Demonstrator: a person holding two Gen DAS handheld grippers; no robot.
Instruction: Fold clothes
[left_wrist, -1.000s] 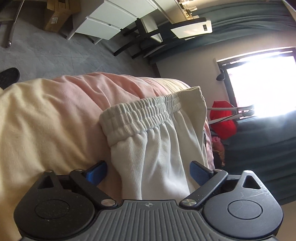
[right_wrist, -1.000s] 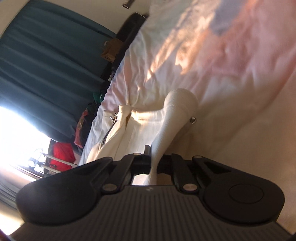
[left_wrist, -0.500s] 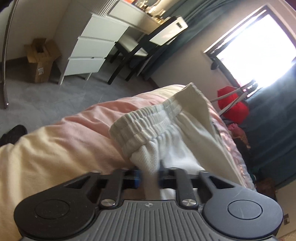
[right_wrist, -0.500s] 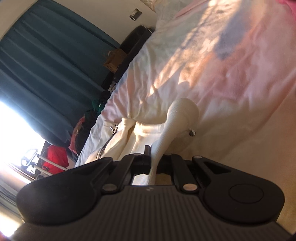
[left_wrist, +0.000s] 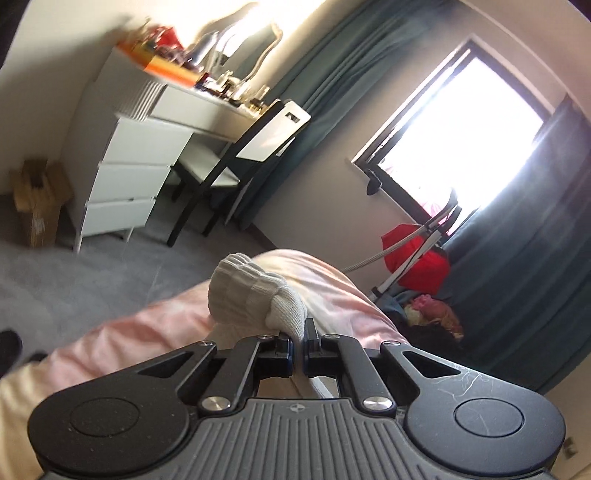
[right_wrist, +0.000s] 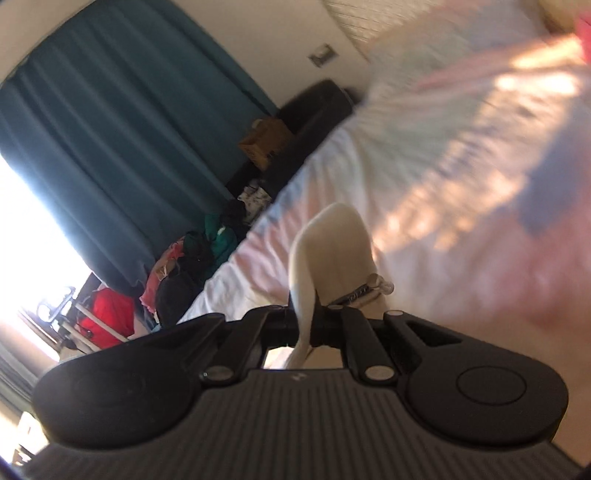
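The garment (left_wrist: 255, 295) was bunched between the left gripper's (left_wrist: 298, 349) jaws, above the bed (left_wrist: 340, 295). Beyond the bed's edge stood a dresser (left_wrist: 129, 155), with a chair (left_wrist: 240, 147) to its right. A fold (right_wrist: 325, 251) of it sat in the right gripper (right_wrist: 304, 325), above the bed.

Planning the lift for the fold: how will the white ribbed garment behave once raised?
Probably floppy: the white ribbed garment bunches above the shut left gripper. It likely hangs from the right gripper too. The dangling drawstring tip may swing.
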